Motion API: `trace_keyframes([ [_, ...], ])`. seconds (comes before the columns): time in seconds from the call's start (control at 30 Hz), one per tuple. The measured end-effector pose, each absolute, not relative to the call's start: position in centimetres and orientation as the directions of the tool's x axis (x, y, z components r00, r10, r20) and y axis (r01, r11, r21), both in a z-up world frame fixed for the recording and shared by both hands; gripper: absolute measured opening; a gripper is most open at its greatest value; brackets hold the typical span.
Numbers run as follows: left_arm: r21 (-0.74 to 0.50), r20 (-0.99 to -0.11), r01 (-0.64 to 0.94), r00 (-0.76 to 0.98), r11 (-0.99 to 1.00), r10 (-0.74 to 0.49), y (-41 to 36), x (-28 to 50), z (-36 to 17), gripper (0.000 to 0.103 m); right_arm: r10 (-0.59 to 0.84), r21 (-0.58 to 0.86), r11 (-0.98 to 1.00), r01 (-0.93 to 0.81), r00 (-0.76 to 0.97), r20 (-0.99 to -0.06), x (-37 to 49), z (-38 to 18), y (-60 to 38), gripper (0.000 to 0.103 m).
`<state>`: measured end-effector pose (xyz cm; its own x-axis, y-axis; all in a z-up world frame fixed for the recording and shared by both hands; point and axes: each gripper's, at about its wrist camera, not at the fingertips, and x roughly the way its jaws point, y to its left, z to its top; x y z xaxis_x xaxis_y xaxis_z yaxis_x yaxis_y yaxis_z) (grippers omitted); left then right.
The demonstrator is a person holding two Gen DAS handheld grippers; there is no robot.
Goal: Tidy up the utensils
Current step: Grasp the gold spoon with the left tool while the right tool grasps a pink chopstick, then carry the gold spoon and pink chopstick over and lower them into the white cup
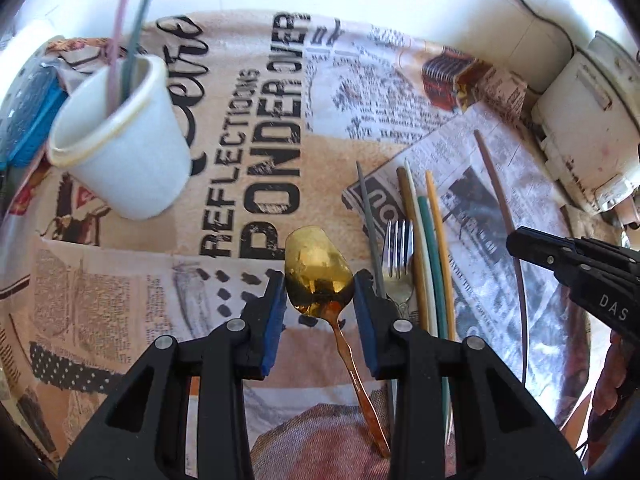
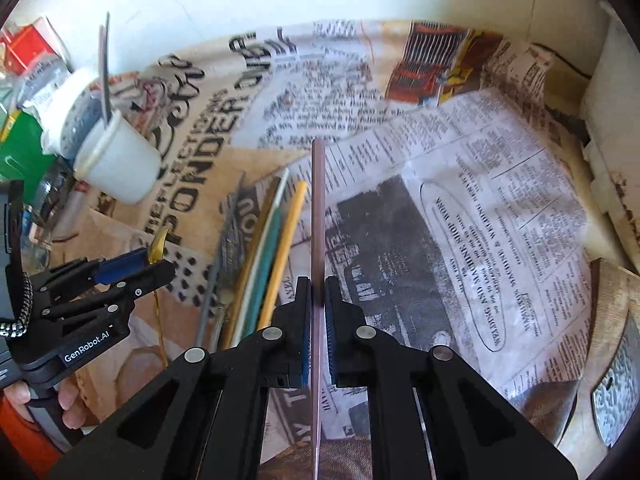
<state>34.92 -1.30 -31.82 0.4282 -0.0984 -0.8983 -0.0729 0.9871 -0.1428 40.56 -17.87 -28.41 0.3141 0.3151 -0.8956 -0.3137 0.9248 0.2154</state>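
My left gripper (image 1: 320, 282) is shut on the bowl of a gold spoon (image 1: 318, 264). Its thin handle runs down between the fingers. In the right wrist view that gripper (image 2: 140, 266) holds the spoon (image 2: 159, 245) a little above the cloth. My right gripper (image 2: 319, 286) is shut on a long brown stick (image 2: 318, 208), which points away from me over the newspaper (image 2: 460, 208). A steel fork (image 1: 398, 256) lies beside grey, tan, white, green (image 1: 431, 248) and yellow sticks. The white cup (image 1: 124, 148) at the left holds a pink and a dark green stick.
A printed cloth (image 1: 256, 128) covers the table. A blue box (image 1: 28, 120) stands behind the cup, and a white appliance (image 1: 588, 120) at the right edge. A white-lidded jar (image 2: 64, 112), a green pack (image 2: 18, 152) and a red box (image 2: 24, 48) crowd the left.
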Motion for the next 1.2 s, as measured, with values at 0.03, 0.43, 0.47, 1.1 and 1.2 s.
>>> trace_keyframes([
  [0.03,-0.142,-0.894,-0.075,0.438,0.987,-0.095,-1.2,34.8,-31.3,0.033,0.316,0.214,0.926,-0.312,0.326,-0.891,40.4,-28.0,-18.0,0.006],
  [0.43,-0.13,-0.818,-0.069,0.571,0.989,-0.068,-1.2,33.0,-25.5,0.032,0.334,0.21,0.932,-0.297,0.473,-0.816,39.6,-23.1,-18.1,0.006],
  [0.47,-0.129,-0.812,-0.069,0.581,0.989,-0.066,-1.2,32.9,-25.1,0.032,0.338,0.211,0.931,-0.3,0.481,-0.809,39.5,-22.7,-18.0,0.006],
  [1.1,-0.168,-0.656,-0.09,0.754,0.982,-0.044,1.9,30.6,-16.6,0.032,0.425,0.218,0.899,-0.381,0.634,-0.646,39.5,-15.2,-14.3,0.006],
  [1.2,-0.162,-0.625,-0.1,0.78,0.982,-0.024,3.3,30.2,-14.9,0.032,0.441,0.224,0.892,-0.393,0.645,-0.624,39.8,-14.4,-13.1,0.006],
])
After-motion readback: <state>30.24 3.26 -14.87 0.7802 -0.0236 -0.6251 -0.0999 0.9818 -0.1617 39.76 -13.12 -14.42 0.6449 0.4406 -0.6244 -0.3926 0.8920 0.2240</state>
